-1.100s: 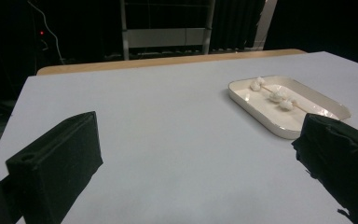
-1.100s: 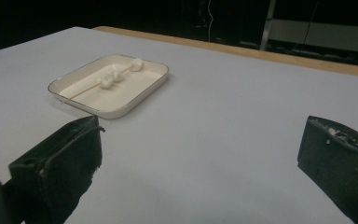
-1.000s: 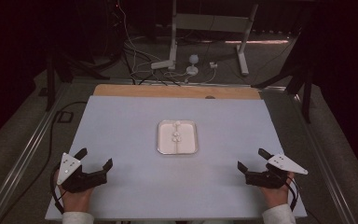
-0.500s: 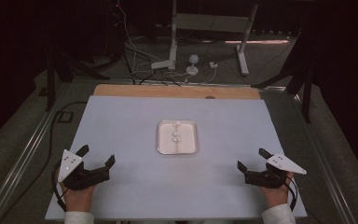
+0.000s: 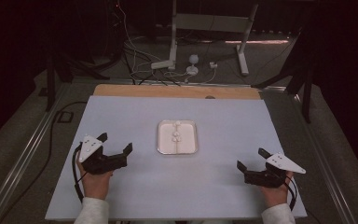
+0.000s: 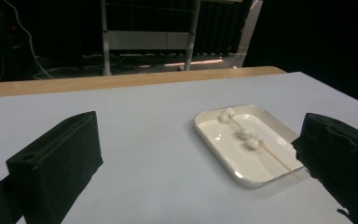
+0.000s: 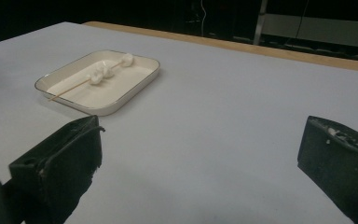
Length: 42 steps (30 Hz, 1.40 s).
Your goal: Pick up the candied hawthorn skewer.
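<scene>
On the near-left side of the tray (image 5: 177, 136), the left gripper (image 5: 116, 144) is now sitting closer to that tray than it was a second ago: it has been moving forward and inward from the near table edge, and its jaws are now pointing toward the tray's near-left corner. The right gripper (image 5: 250, 159) is holding almost the same station on the near-right side of the tray, with only a slight shift.

Both grippers are being held low over the pale table (image 5: 121, 112), each gripped from behind by a hand whose sleeve is entering from the near edge. The left gripper's jaws are standing wide apart with nothing between them; in the left gripper view the tray (image 6: 214, 144) is lying between and beyond the two black jaws, nearer the right-hand one. The right gripper's jaws are likewise spread wide and are clamping nothing; in the right gripper view the tray (image 7: 121, 100) is lying well ahead, beyond the left-hand jaw.

The tray is a shallow, white, rounded-corner rectangle resting flat at the table's centre. Inside it a thin wooden skewer (image 6: 279, 161) is lying along the tray's length, carrying three small white lumps (image 6: 248, 136) that resemble marshmallows, grouped toward the far end of the tray, while the bare stick is running to the near end
</scene>
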### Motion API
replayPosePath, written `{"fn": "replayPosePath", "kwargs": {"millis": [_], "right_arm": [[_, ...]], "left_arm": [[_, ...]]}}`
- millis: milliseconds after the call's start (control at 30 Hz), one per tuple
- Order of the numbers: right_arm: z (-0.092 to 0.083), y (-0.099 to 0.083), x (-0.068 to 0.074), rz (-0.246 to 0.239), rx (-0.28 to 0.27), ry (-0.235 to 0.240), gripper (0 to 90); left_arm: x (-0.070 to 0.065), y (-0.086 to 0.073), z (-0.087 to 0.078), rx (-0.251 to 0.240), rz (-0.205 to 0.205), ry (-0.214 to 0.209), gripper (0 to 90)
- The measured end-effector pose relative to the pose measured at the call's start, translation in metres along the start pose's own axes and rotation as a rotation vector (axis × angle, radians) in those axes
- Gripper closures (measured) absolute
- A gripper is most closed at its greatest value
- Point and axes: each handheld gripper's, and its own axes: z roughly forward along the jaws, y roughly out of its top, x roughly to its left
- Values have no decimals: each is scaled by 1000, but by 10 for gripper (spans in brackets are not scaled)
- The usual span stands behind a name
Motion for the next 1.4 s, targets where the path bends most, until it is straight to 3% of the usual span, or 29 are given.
{"fn": "replayPosePath", "kwargs": {"millis": [167,867,1400], "right_arm": [[-1,0,-1,7,-5,-5,0],[1,0,-3,8,3,-10,0],[0,-1,-6,19,3,-12,0]], "left_arm": [[-10,3,18,20,-13,-28,6],[-49,0,81,94,55,-93,7],[-71,-7,123,176,80,-98,8]]}}
